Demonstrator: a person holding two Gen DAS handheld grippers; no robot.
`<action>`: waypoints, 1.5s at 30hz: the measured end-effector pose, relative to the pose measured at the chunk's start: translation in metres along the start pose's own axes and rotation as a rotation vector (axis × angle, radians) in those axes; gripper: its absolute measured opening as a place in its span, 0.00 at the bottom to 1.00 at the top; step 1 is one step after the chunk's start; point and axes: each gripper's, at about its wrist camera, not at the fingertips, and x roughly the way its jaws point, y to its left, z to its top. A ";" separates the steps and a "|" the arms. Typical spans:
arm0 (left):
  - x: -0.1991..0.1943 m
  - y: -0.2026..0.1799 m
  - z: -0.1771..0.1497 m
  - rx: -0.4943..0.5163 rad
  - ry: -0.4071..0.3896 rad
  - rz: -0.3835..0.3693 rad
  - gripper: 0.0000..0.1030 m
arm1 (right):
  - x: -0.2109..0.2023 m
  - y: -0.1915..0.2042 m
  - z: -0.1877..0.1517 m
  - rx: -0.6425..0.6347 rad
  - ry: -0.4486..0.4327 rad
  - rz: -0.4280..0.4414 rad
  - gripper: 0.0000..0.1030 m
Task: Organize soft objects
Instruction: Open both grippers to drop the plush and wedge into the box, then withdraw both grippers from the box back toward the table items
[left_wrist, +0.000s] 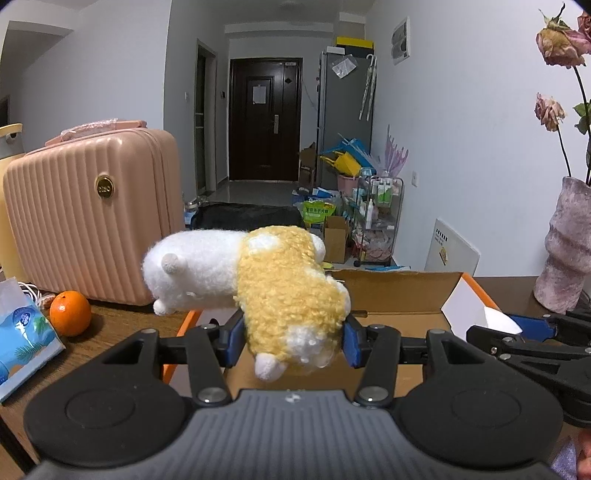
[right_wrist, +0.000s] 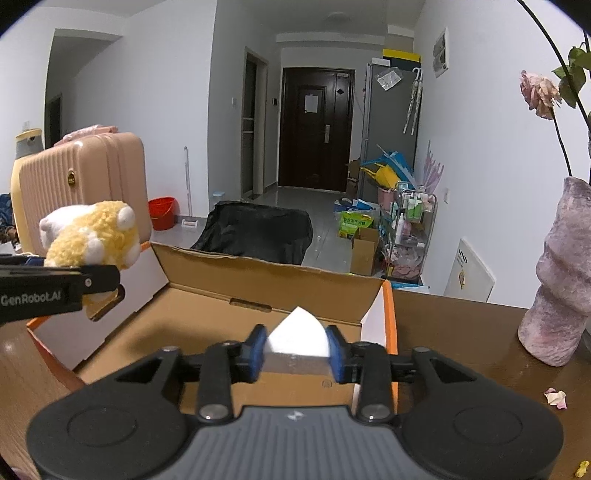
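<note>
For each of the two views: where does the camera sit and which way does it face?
Left wrist: on the left gripper, facing the hallway over the cardboard box; own fingers around a plush toy, right gripper at the right edge.
Right wrist: on the right gripper, same heading; fingers beside a white sponge.
Shared: box, toy, pink suitcase.

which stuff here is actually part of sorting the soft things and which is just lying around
Part of the job:
- plush toy, between the left gripper fingers
- white sponge, between the right gripper fingers
- cardboard box, open, below both

Just lying about:
- orange
- tissue pack
- pink suitcase
- vase
- petals on the table
</note>
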 end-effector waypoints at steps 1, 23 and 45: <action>0.000 0.000 0.000 0.002 0.000 0.006 0.63 | 0.000 0.000 0.000 -0.002 -0.001 -0.004 0.39; -0.015 0.007 0.003 -0.040 -0.064 0.070 1.00 | -0.013 -0.005 0.007 0.020 -0.058 -0.104 1.00; -0.075 0.015 -0.014 -0.046 -0.132 0.078 1.00 | -0.084 -0.003 -0.016 0.036 -0.116 -0.131 1.00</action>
